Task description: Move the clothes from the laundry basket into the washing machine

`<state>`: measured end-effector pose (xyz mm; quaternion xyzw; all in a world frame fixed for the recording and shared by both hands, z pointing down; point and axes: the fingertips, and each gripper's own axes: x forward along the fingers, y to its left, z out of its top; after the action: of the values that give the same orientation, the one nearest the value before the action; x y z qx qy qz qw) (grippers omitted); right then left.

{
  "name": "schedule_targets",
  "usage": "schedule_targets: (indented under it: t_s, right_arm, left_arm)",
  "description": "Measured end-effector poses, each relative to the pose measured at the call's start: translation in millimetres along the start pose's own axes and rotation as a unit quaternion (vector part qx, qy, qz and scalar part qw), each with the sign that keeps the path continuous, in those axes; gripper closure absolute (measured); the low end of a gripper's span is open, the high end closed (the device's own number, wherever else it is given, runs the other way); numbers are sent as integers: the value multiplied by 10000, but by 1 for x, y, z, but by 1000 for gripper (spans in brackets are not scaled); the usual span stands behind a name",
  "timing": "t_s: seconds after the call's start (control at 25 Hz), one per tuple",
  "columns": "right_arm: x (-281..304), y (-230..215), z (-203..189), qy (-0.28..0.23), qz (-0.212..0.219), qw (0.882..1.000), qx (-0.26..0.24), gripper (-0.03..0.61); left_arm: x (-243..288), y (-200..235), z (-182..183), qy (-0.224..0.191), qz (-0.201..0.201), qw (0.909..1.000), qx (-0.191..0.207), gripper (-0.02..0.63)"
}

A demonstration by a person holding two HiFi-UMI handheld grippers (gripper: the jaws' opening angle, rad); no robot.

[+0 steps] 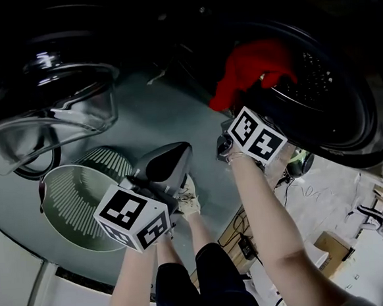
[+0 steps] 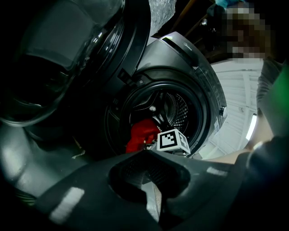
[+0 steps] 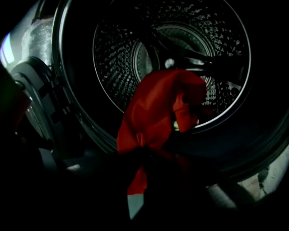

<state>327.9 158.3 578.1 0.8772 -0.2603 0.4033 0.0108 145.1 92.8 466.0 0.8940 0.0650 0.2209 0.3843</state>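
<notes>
The right arm [image 1: 268,209] reaches up and forward with its bare forearm nearly straight, and the right gripper [image 3: 141,153] at its end has its jaws closed tight on a fold of a red garment [image 3: 156,108]. The left arm [image 1: 132,285] is held lower and closer to the body. Its left gripper [image 2: 145,153] points the same way, jaws brought together at the tips with nothing between them.

A crumpled red garment [image 1: 251,68] hangs in the round mouth of the dark washing machine [image 1: 352,133]. A pale slatted laundry basket [image 1: 69,191] stands nearby on the floor.
</notes>
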Motion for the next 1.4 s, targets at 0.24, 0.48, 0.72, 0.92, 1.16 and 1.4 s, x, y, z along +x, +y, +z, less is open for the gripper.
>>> schedule_targets:
  t_s: [0.24, 0.48, 0.72, 0.92, 1.16, 1.4]
  right_arm:
    - [-19, 7, 74, -1180, 357, 9923, 79, 537]
    - [-20, 4, 159, -2146, 239, 9764, 80, 535]
    - [4, -2, 177, -2123, 191, 9767, 245, 477]
    - [39, -9, 126, -912, 247, 9939, 563, 205]
    - [20, 0, 121, -854, 318, 9952, 355, 112]
    - [-36, 19, 112, -792, 682, 9937, 404, 124]
  left_arm:
    - [0, -3, 6, -11, 2, 10000, -24, 612]
    - [0, -3, 13, -52, 15, 10000, 36, 612]
    - [3, -1, 22, -88, 18, 9999, 67, 612]
    - [5, -1, 24, -122, -2, 9999, 56, 612]
    - [-1, -7, 33, -103, 32, 9999, 128, 612]
    - [-26, -17, 51, -155, 156, 9994, 268, 612]
